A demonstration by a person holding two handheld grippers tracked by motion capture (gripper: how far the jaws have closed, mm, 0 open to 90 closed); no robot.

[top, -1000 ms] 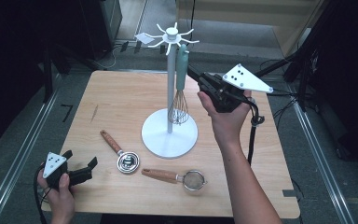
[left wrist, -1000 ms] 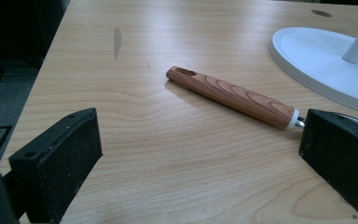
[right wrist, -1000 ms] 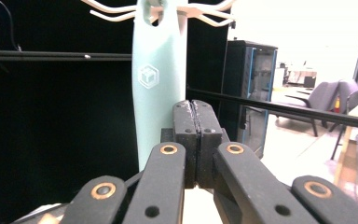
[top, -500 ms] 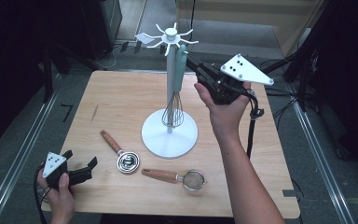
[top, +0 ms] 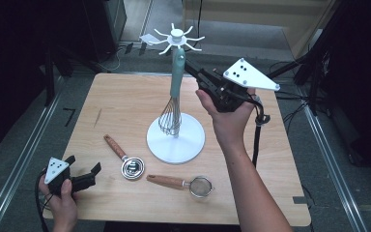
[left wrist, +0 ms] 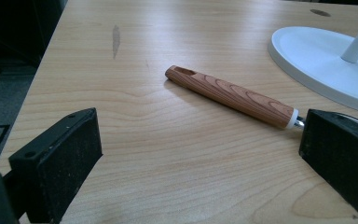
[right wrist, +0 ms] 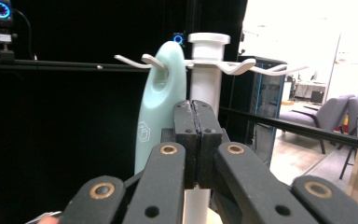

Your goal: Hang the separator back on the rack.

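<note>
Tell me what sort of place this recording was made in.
Probably a lab or studio workspace, not a kitchen. The light wooden table stands between metal floor rails with dark equipment racks around it, and the right gripper view shows grey office chairs in a bright room beyond.

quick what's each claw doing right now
Left claw: open, holding nothing.
Right claw: closed, empty, beside the hung whisk.

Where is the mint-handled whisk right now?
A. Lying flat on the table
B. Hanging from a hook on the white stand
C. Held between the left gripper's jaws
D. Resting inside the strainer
B: the whisk hangs by its handle hole from a hook of the white stand, wires down above the base.
</note>
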